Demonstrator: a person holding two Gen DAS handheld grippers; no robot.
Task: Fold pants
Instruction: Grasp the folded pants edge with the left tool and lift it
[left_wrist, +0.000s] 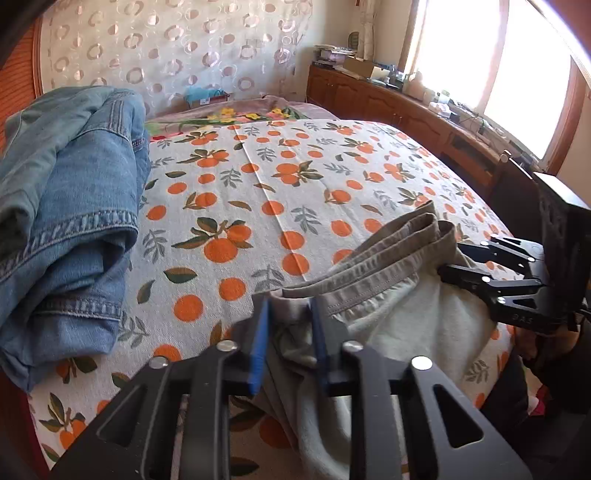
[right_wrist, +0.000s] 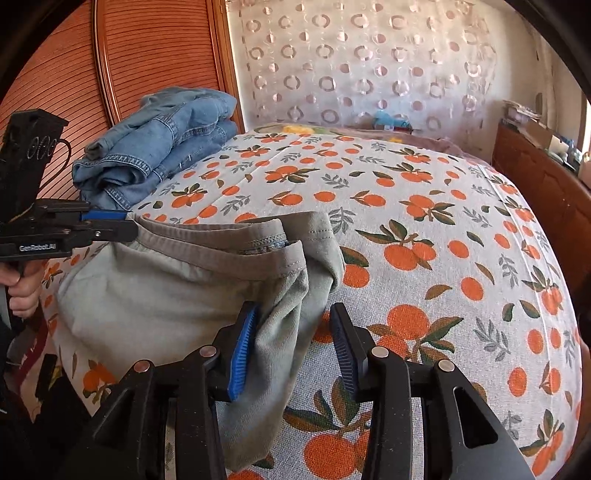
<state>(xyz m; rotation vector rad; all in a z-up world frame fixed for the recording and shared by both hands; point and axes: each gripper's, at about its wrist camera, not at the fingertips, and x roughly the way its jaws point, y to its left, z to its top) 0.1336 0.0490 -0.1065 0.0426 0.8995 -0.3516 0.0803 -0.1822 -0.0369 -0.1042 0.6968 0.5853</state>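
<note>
Grey-khaki pants (left_wrist: 373, 295) lie at the near edge of the bed, hems stacked on top, and hang over the edge; they also show in the right wrist view (right_wrist: 184, 291). My left gripper (left_wrist: 290, 310) is shut on the left corner of the pants; it also shows in the right wrist view (right_wrist: 122, 221). My right gripper (right_wrist: 291, 325) is open, its fingers on either side of the right edge of the pants with a wide gap. In the left wrist view the right gripper (left_wrist: 448, 264) has its tips against the cloth.
A pile of folded blue jeans (left_wrist: 62, 214) sits on the left of the bed, also in the right wrist view (right_wrist: 155, 147). The orange-print bedspread (left_wrist: 280, 184) stretches ahead. A wooden cabinet (left_wrist: 406, 110) runs along the right under a bright window.
</note>
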